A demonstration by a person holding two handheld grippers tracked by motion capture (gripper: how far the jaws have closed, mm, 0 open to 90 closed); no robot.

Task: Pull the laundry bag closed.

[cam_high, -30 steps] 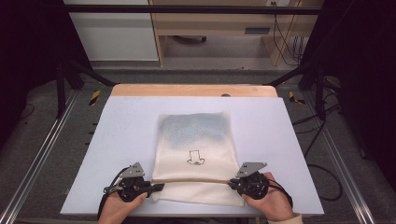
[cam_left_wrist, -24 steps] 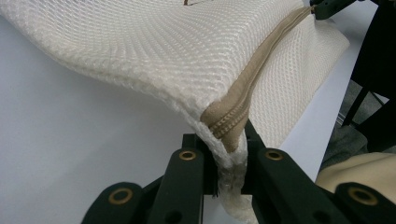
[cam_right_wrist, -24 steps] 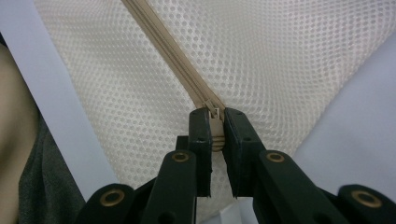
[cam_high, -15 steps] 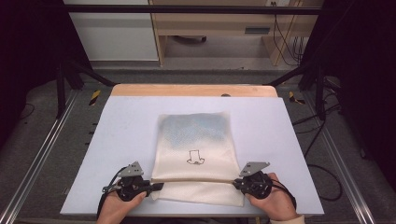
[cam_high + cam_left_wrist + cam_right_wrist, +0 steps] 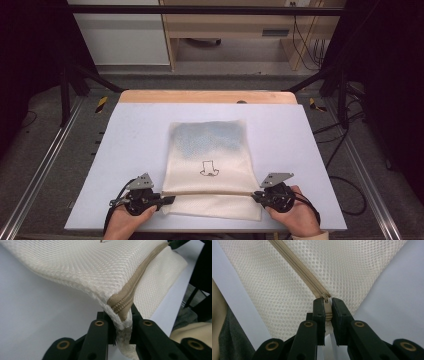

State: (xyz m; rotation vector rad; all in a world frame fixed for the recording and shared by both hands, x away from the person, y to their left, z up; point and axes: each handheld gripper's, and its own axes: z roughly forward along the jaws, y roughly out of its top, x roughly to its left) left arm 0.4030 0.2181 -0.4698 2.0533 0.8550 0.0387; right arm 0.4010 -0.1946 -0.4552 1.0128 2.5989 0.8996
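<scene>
Pale blue and flat, the desk (image 5: pixel 125 150) sits inside a dark metal frame, with a wooden strip along its far edge and grey floor and pale cabinets beyond.

Both hands come in from the near edge, low and level, each wrapped around a gripper and pointing inward at the mesh bag (image 5: pixel 210 165) from opposite sides. The left hand (image 5: pixel 131 224) holds the left gripper (image 5: pixel 168 200) against the bag's left edge; the right hand (image 5: pixel 295 216) holds the right gripper (image 5: pixel 256 196) against its right edge. Each gripper carries a grey three-cornered plate on top.

The bag lies at the middle of the desk, its near end between the two grippers. It is a cream rectangle of woven mesh, bluish-grey across the far part, with a small black outline drawing near its centre. A tan zipper (image 5: pixel 207 192) runs straight across it from one gripper to the other.

In the left gripper view the black jaws are clenched on the bag's edge right at the zipper's end — the fabric bunches between them and the near corner lifts off the desk. In the right gripper view the jaws are pinched on the zipper pull (image 5: pixel 326 305), with fine round-holed mesh spreading away on both sides.
</scene>
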